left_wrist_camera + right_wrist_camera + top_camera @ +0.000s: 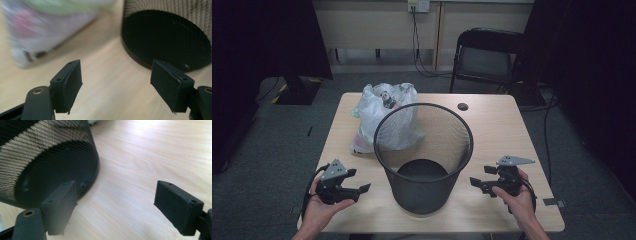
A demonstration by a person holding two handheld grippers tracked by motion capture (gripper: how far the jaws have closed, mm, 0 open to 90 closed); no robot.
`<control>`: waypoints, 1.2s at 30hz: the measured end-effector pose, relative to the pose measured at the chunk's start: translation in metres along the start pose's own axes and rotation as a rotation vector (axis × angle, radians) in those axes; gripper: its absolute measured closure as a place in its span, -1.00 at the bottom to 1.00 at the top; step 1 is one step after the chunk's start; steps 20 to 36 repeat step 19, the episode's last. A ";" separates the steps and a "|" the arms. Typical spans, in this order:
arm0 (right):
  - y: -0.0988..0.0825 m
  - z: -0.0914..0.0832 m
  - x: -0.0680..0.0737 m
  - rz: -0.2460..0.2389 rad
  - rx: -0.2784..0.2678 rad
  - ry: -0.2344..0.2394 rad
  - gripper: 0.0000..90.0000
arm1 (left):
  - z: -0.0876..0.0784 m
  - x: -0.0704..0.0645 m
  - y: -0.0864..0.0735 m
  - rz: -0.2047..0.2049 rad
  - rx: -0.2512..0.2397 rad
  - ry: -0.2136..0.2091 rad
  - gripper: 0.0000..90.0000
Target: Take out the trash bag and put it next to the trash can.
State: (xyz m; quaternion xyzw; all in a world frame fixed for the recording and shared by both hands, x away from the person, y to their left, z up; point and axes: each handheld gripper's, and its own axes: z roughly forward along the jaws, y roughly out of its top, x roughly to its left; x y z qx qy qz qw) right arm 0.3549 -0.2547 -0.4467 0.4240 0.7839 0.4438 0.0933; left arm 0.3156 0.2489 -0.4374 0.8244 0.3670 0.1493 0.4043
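A black mesh wastebasket (pixel 424 160) stands upright in the middle of the wooden table (pixel 507 130). Behind it to the left lies a tied white plastic bag (pixel 379 117) with coloured contents. My left gripper (pixel 362 190) rests at the table's front left, open, its jaws pointing toward the basket's base (pixel 165 40); the bag (pixel 47 27) shows blurred beyond it. My right gripper (pixel 476 184) sits at the front right, open, aimed at the basket's lower wall (pixel 47 162). Nothing is held between either pair of jaws.
A small black round disc (pixel 462 106) sits near the table's far edge. A black folding chair (pixel 487 57) stands behind the table, with cables hanging along the back wall. Bare tabletop lies to the right of the basket (pixel 150 157).
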 end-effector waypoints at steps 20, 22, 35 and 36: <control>-0.027 0.033 -0.007 -0.002 0.136 -0.245 -0.65 | 0.058 -0.017 -0.029 0.008 0.132 0.077 -0.68; -0.027 0.033 -0.007 -0.002 0.136 -0.245 -0.65 | 0.058 -0.017 -0.029 0.008 0.132 0.077 -0.68; -0.027 0.033 -0.007 -0.002 0.136 -0.245 -0.65 | 0.058 -0.017 -0.029 0.008 0.132 0.077 -0.68; -0.027 0.033 -0.007 -0.002 0.136 -0.245 -0.65 | 0.058 -0.017 -0.029 0.008 0.132 0.077 -0.68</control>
